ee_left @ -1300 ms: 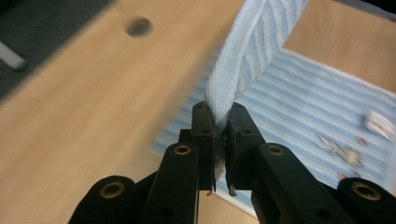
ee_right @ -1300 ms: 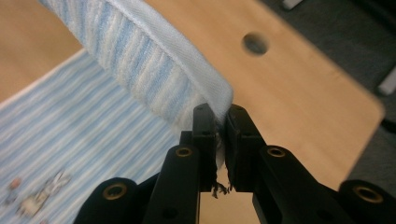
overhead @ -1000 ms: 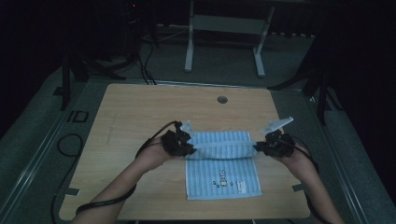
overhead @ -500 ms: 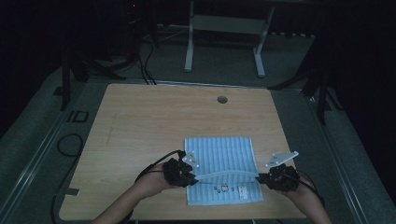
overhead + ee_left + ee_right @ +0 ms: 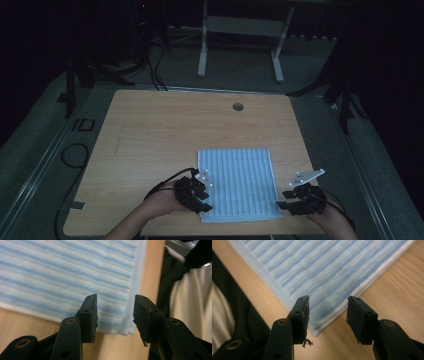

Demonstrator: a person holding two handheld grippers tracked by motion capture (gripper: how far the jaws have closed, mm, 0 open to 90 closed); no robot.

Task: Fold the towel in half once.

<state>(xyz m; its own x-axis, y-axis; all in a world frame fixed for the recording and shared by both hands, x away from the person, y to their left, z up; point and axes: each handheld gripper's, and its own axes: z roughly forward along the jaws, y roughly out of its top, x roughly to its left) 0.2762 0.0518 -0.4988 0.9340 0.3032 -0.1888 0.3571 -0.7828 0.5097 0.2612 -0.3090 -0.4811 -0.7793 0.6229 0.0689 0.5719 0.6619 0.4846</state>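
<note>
I am looking at the blue striped cloth (image 5: pixel 237 184) lying flat and folded on the near half of the wooden table (image 5: pixel 150 130), its near edge close to the table's front rim. The left gripper (image 5: pixel 201 194) is sitting at the cloth's near left corner and the right gripper (image 5: pixel 289 199) just off its near right corner; both jaws have just been opening, and in each gripper view they are standing apart with a cloth corner showing in the gap below them, the pads pressing on nothing. I am judging this cloth (image 5: pixel 65 277) as light, soft and limp (it looks like a thin woven towel, doubled over), so it is going to sag and drape the moment it leaves the wood, and one layer could slip away from the other if I am pinching only the top. The pale hemmed border (image 5: pixel 352 296) at the corners looks like the firmest place to take hold, with both layers caught together. For room, the far half of the table is lying open up to the round cable hole (image 5: pixel 238 106), and there is bare wood on both sides; the tight spot is the front rim, where the cloth could slide off toward the person's hands.
</note>
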